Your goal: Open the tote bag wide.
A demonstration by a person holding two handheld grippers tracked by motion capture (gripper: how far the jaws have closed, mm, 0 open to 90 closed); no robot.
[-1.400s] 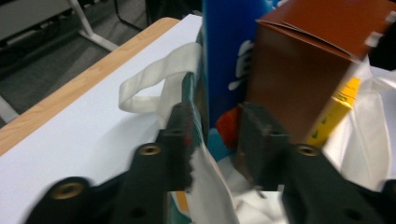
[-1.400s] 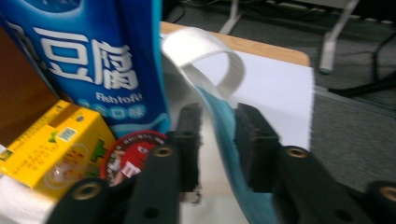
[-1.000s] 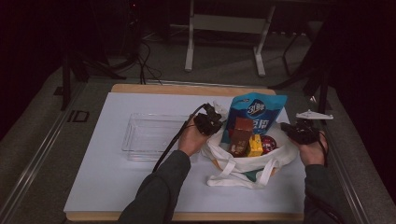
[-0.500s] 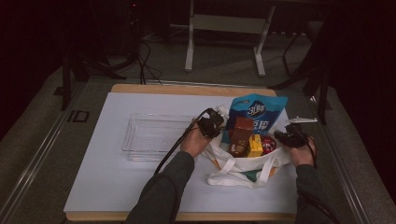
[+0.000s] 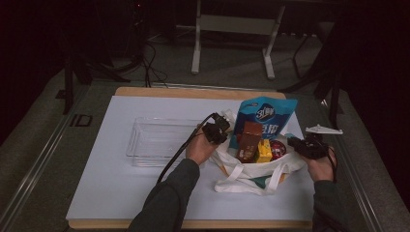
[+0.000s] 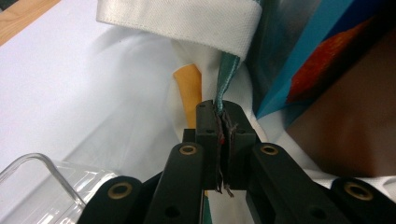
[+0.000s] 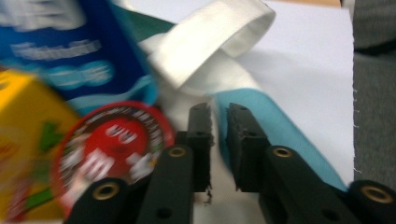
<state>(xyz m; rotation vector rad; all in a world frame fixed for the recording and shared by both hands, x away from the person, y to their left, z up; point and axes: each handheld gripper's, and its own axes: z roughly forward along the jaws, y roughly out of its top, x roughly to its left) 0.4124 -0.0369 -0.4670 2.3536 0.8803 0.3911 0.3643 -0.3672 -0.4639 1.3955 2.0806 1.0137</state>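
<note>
Bag [image 5: 251, 174] of snacks sits on surface [image 5: 121, 193], right of clear tray [image 5: 154, 140]. Left gripper [image 5: 223, 129] is clamped tight on bag's near rim w/ teal trim. Right gripper [image 5: 296, 143] has dropped closer to the bag's far side vs a sec ago, and its jaws have just been opening; a small gap shows, nothing pinched between them. Prob. it let go of that rim, so bag mouth is held on one side only.
</note>
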